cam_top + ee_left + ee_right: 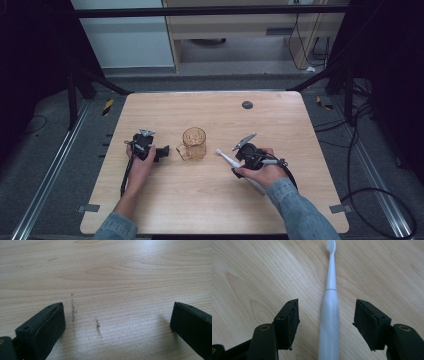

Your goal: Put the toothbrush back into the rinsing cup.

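The toothbrush (329,315) is white. The cup (194,143) is see-through orange. The desk (210,200) is light wood with wavy lines. The tongs (327,322) are black.

Toothbrush (329,315): plain white, no brand or lettering to be read.
Glass mug (194,143): amber glass, no label or print to be read.
Table (165,195): bare wood grain with a few dark smudges, no writing.
Floor markers (107,107): yellow-and-black striped tape by the table's far corners, a warning pattern without words.
Grippers: no readable marks on the black jaws.
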`<act>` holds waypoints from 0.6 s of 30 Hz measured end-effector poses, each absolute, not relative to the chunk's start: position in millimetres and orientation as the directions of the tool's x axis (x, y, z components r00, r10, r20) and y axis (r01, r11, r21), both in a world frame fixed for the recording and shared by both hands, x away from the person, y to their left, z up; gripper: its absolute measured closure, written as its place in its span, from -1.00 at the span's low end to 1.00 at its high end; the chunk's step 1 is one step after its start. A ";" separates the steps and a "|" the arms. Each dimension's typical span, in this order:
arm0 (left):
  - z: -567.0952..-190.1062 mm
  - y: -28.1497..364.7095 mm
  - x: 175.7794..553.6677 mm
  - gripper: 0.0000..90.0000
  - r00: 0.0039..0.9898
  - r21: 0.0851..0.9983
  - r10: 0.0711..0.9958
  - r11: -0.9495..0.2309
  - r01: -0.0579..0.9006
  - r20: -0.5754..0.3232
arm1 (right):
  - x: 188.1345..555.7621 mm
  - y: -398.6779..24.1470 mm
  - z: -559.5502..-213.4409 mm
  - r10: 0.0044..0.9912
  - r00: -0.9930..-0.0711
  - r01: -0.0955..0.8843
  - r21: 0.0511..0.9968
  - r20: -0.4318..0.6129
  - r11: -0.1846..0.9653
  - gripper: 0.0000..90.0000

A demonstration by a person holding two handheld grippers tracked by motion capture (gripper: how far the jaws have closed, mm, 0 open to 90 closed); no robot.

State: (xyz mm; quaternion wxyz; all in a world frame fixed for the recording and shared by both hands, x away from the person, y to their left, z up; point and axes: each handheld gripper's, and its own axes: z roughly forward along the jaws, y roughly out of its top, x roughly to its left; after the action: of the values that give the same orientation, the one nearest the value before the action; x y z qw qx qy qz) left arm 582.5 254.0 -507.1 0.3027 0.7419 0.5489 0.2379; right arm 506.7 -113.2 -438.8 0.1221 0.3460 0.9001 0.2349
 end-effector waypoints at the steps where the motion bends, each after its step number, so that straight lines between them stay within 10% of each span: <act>1: -507.1 253.9 582.5 -1.00 0.284 0.710 0.959 -0.214 0.670 0.021 | 507.7 -112.9 -439.8 0.680 -0.731 0.568 0.504 -0.056 0.651 -0.16; 18: -507.1 253.9 582.6 -1.00 0.284 0.711 0.959 -0.214 0.670 0.021 | 528.9 -108.0 -465.3 0.692 -0.722 0.629 0.406 -0.011 0.663 0.08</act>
State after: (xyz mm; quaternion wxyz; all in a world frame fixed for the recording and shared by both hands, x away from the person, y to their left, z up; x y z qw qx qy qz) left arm 582.6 253.9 -507.1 0.3028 0.7418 0.5490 0.2380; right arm 528.9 -108.0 -465.3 0.0826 0.3638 0.9081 0.1904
